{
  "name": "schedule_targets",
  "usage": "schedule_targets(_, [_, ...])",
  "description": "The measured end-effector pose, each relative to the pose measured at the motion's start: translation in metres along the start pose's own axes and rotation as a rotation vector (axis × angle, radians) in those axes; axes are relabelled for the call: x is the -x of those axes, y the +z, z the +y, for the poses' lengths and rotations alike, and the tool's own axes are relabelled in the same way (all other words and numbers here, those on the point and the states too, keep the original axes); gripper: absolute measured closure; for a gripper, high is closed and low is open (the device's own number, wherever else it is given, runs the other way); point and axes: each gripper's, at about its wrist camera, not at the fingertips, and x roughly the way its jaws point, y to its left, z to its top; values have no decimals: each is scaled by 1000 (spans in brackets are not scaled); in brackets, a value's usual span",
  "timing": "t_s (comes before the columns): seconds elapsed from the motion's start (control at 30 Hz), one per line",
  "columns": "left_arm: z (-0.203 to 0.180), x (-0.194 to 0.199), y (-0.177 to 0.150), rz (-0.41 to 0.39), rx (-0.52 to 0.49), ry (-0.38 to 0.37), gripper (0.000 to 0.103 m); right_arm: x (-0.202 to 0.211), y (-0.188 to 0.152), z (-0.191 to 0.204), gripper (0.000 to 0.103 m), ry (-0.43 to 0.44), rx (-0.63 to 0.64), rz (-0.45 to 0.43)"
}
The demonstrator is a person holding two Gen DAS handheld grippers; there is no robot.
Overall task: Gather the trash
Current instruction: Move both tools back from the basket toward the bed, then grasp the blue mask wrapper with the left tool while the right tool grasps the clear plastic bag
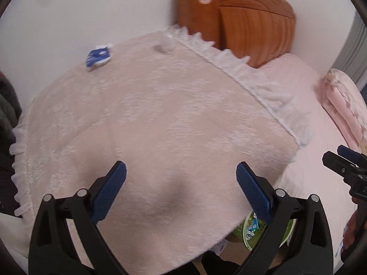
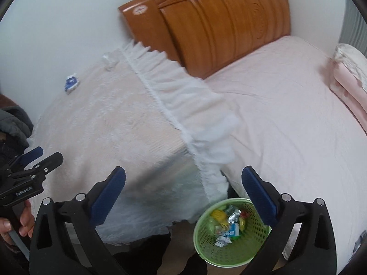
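Note:
A blue and white wrapper [image 1: 98, 56] lies at the far left of a table covered with a cream lace cloth [image 1: 146, 119]; it also shows in the right wrist view [image 2: 71, 84]. A small clear plastic piece [image 1: 165, 43] lies at the far edge near the frill, seen too in the right wrist view [image 2: 109, 61]. A green mesh bin [image 2: 231, 230] holding several wrappers stands on the floor between table and bed; its rim shows in the left wrist view [image 1: 250, 231]. My left gripper [image 1: 181, 174] is open and empty above the cloth. My right gripper [image 2: 183, 178] is open and empty above the table corner and bin.
A bed with a pink sheet [image 2: 286, 114] and an orange wooden headboard [image 2: 220, 23] lies to the right. Folded pink bedding [image 2: 351, 78] sits at the far right. A white wall is behind. Dark clothing [image 2: 13, 119] is at the left edge.

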Motion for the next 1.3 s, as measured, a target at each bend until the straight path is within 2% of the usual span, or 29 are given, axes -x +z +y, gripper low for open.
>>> schedule_targets(0.1, [53, -16, 16, 7, 70, 44, 11, -38, 39, 65, 2, 34, 114, 25])
schedule_targets(0.23, [111, -42, 47, 3, 131, 85, 11, -82, 80, 132, 2, 49, 204, 41])
schedule_targets(0.4, [157, -80, 106, -18, 119, 109, 11, -124, 124, 189, 2, 47, 226, 51])
schedule_targets(0.47, [164, -97, 134, -36, 25, 97, 11, -132, 130, 203, 2, 46, 219, 53])
schedule_targets(0.6, [174, -131, 185, -56, -298, 110, 11, -147, 139, 218, 2, 18, 210, 75])
schedule_targets(0.7, [185, -150, 212, -37, -466, 91, 11, -153, 142, 220, 2, -4, 183, 91])
schedule_targets(0.8, [190, -166, 229, 18, -598, 43, 11, -153, 141, 214, 2, -6, 144, 101])
schedule_targets(0.93, [183, -187, 235, 73, -752, -5, 11, -153, 138, 210, 2, 1, 101, 105])
schedule_targets(1.03, [180, -204, 233, 86, -806, 12, 11, -153, 136, 207, 2, -3, 90, 105])
schedule_targets(1.1, [178, -212, 231, 93, -823, 22, 19, -153, 135, 205, 2, -3, 80, 104])
schedule_targets(1.2, [178, -215, 231, 64, -809, 54, 38, -152, 134, 203, 2, 4, 67, 105])
schedule_targets(1.3, [182, -209, 233, 34, -732, 34, 45, -151, 134, 203, 2, 9, 66, 102])
